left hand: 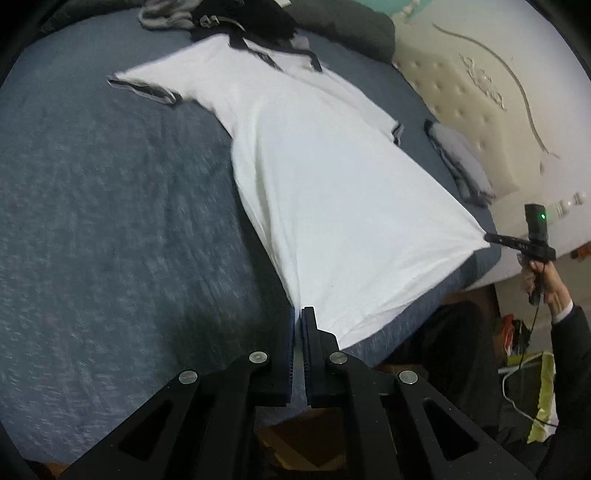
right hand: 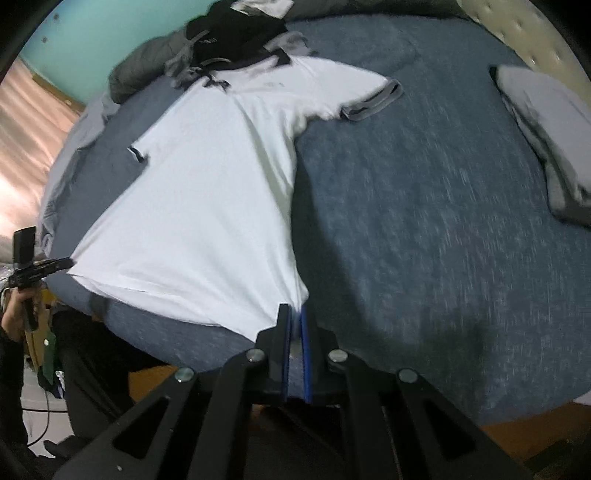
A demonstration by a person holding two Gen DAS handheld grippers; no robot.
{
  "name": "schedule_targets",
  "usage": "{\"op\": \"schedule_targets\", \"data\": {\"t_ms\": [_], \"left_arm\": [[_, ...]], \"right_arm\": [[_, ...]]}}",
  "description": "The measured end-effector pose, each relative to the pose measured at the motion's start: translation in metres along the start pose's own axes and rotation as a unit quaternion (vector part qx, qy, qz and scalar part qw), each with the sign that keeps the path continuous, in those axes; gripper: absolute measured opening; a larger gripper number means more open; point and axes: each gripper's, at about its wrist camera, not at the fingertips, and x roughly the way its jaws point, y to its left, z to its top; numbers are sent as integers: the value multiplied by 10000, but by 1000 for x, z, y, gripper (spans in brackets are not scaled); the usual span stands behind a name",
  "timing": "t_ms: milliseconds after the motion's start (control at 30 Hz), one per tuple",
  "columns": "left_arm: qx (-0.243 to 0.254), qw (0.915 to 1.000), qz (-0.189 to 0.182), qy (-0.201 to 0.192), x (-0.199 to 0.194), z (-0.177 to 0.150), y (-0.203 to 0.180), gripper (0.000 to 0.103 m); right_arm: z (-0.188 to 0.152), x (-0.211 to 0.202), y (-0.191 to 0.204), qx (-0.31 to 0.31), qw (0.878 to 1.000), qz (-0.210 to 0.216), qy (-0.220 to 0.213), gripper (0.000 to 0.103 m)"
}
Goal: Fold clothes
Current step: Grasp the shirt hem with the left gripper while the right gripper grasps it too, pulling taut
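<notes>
A white T-shirt (left hand: 314, 177) with dark-trimmed sleeves and collar lies spread on the blue bed, its hem toward me; it also shows in the right wrist view (right hand: 199, 192). My left gripper (left hand: 298, 314) is shut on one bottom corner of the hem. My right gripper (right hand: 295, 314) is shut on the other bottom corner. Each gripper shows in the other's view, the right one at the far hem corner (left hand: 491, 237) and the left one likewise (right hand: 68, 263). The hem is stretched taut between them, near the bed's edge.
A pile of dark and grey clothes (left hand: 236, 16) lies at the far end, touching the shirt's collar (right hand: 229, 40). A folded light grey garment (left hand: 458, 162) lies by the cream headboard (left hand: 480, 85), also visible in the right wrist view (right hand: 546, 129). The blue bed cover (left hand: 110, 221) spreads left.
</notes>
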Motion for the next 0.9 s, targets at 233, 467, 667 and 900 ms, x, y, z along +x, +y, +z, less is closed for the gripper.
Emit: {"op": "schedule_targets", "data": {"t_ms": [233, 467, 667, 900], "left_arm": [[54, 9986, 161, 503, 47, -13, -1, 4], [19, 9978, 317, 579, 53, -14, 5, 4], [-4, 9979, 355, 541, 45, -14, 7, 4], [-27, 9985, 323, 452, 38, -13, 7, 4]], "right_arm": [[-22, 18, -32, 353, 9990, -170, 237, 3], [-21, 19, -17, 119, 9999, 59, 105, 5], [-19, 49, 6, -121, 9990, 35, 431, 32], [-19, 81, 13, -397, 9959, -506, 637, 32]]}}
